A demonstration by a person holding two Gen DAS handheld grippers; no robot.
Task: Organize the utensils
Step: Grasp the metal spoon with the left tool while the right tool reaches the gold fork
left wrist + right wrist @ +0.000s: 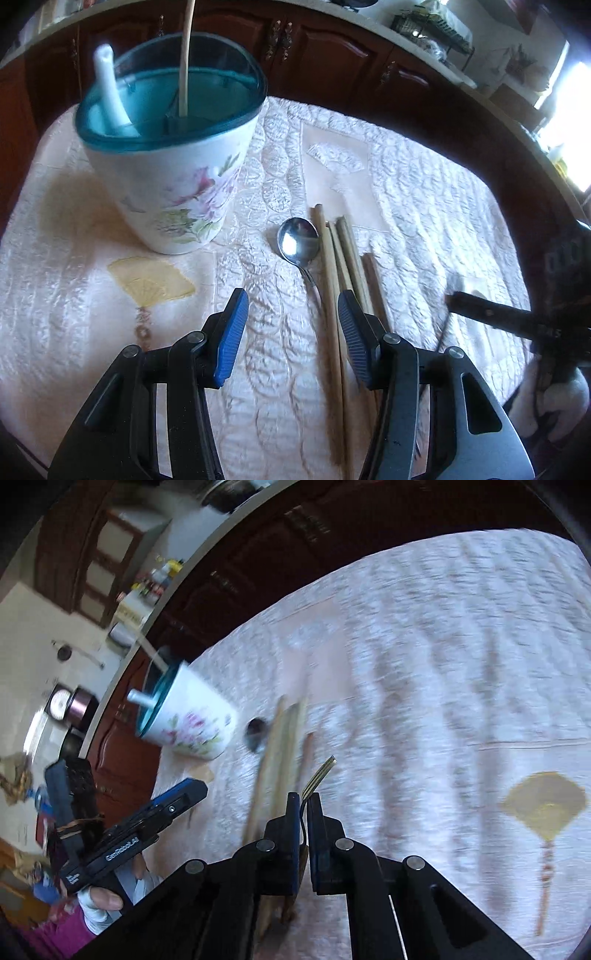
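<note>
Right gripper (303, 799): pinched on a fork (318, 775), prongs poking out, up off the cloth.
Left gripper (291, 325): wide open, holding nothing, low over the chopsticks (338, 266).
Cup (173, 147): stands on the cloth (424, 192), just past the left gripper. A white spoon (109, 88) and one stick (185, 59) are already in it.
Still to do: the metal spoon (298, 242), touching the chopsticks, and the fork.
Hard to see: the right view is blurry, and the fork handle hides between the jaws.
</note>
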